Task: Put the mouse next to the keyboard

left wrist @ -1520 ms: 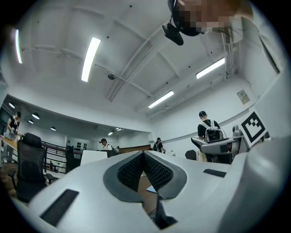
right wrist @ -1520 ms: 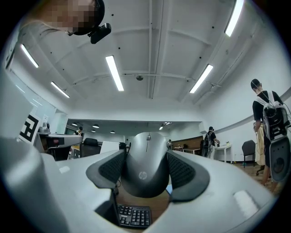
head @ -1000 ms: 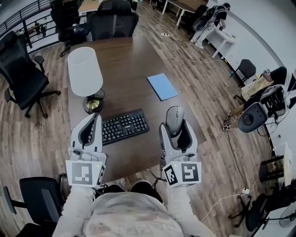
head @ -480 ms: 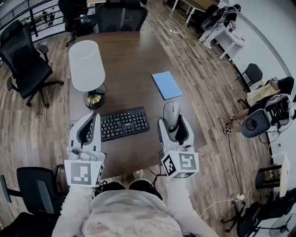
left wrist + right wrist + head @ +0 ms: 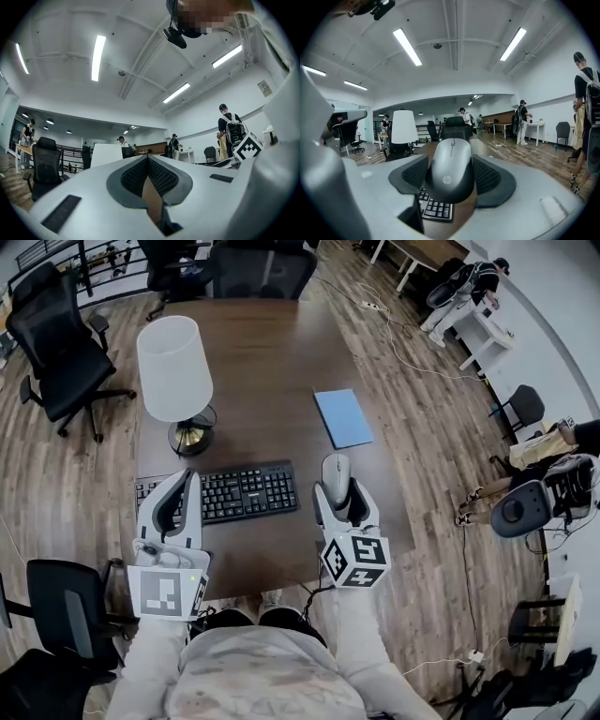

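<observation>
Right gripper (image 5: 338,497): closed on grey mouse (image 5: 335,474), pads pressing both flanks, nose of the mouse poking out past the tips. Sits just right of keyboard (image 5: 239,491), level with its right end, narrow strip of bare table (image 5: 272,362) between. Can't tell whether resting on the wood or held just above it. Right gripper view: mouse (image 5: 451,166) wedged between the pads, corner of the keyboard (image 5: 435,207) showing under it to the left. Left gripper (image 5: 178,488): jaws together at the tips, nothing held, over the keyboard's left end. Left gripper view: pads (image 5: 133,177) meeting, only a sliver of table visible below them. Beyond the keyboard: white-shaded lamp (image 5: 173,371) behind its left half, blue folder (image 5: 343,417) behind and right of its right end.
</observation>
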